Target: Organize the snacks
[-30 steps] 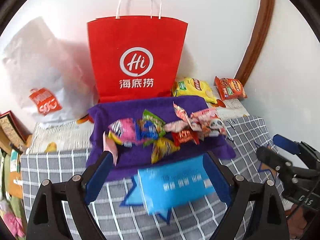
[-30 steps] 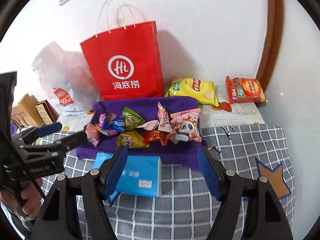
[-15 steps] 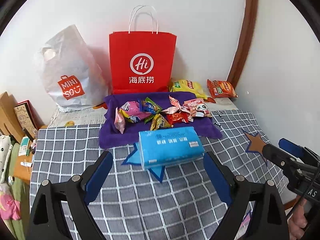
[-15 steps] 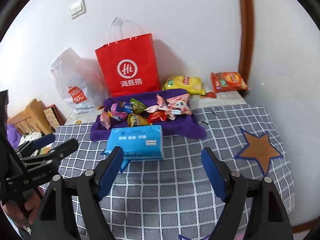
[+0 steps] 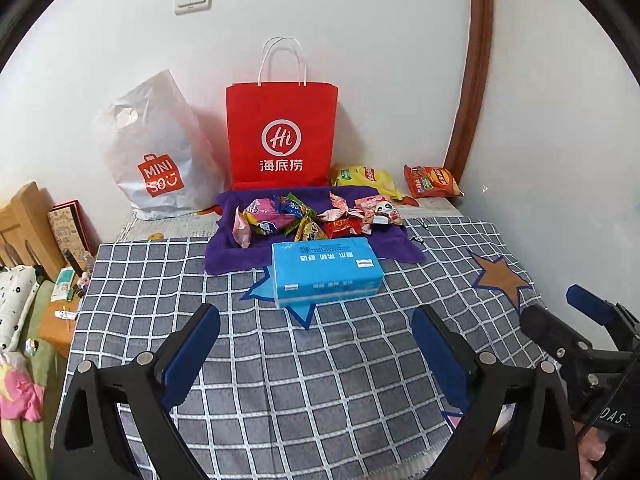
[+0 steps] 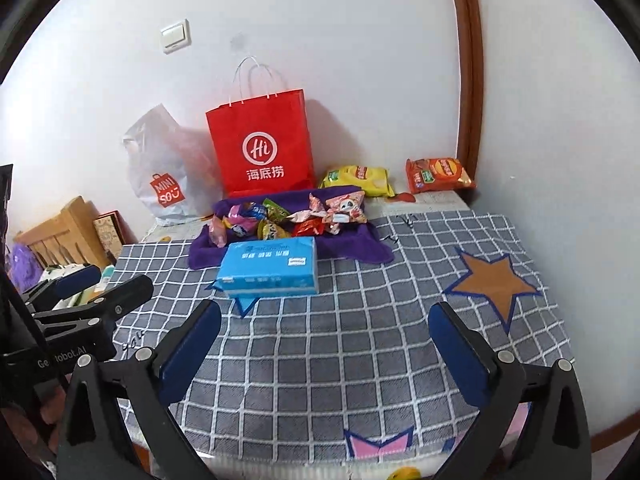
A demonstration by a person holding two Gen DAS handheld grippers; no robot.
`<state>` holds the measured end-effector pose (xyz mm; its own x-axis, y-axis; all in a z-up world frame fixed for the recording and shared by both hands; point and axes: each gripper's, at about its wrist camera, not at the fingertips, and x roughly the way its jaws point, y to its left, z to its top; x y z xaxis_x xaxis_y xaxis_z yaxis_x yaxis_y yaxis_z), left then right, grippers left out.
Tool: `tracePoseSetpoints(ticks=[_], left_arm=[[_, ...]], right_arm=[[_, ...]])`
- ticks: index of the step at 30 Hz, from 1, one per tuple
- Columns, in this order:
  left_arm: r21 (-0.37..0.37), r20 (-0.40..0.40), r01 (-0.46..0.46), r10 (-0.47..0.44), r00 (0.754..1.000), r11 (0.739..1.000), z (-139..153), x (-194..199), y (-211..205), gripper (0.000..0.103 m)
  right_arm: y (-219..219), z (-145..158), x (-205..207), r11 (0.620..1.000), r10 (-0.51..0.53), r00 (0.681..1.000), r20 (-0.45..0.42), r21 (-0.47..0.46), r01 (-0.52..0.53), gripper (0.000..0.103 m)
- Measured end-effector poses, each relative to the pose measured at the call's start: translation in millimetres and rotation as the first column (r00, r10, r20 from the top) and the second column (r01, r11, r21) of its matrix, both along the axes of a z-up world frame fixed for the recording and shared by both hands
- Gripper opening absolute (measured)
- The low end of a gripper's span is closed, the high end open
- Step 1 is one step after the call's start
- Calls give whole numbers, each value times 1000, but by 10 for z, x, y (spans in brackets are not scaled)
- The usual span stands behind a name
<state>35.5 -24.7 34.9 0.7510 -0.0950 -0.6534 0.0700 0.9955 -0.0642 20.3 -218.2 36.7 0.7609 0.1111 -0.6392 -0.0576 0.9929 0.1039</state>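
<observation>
Against the wall at the far edge of the bed, from left to right, stand a white Miniso bag (image 5: 154,152) and an upright red paper bag (image 5: 281,134), then a yellow chip packet (image 5: 366,178) and an orange chip packet (image 5: 432,181) lying flat near the far right corner. Just in front of the red bag, a purple towel (image 5: 236,248) is spread on the checked bedspread (image 5: 320,360), its long axis running left to right, parallel to the far edge. A row of small snack packets (image 5: 316,216) lies along it, from a pink one at the left end to a panda-printed one at the right; they touch and overlap, pointing various ways. Touching the towel's near edge sits a blue tissue pack (image 5: 326,272), long axis also left to right, slightly skewed. The left gripper (image 5: 316,344) hovers over the near part of the bedspread, well apart from the snacks, its blue-padded fingers spread wide and holding nothing. The right gripper (image 6: 324,344) hovers likewise beside it, fingers wide apart and empty. Each gripper shows at the edge of the other's view.
</observation>
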Motion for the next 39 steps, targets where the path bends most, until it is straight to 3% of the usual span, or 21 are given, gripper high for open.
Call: tracePoseSetpoints(ticks=[17,39], left_arm=[[12,27,-15,14,1000,1000,83,-225,-56,97],[12,28,-15,15,999,1000,102,-243,-44,97]], right_arm=[[-43,71,-288,1000,1,999,38,-1,-1,102],[-48,137,-314,1000,1,999,54,-7,-1,102]])
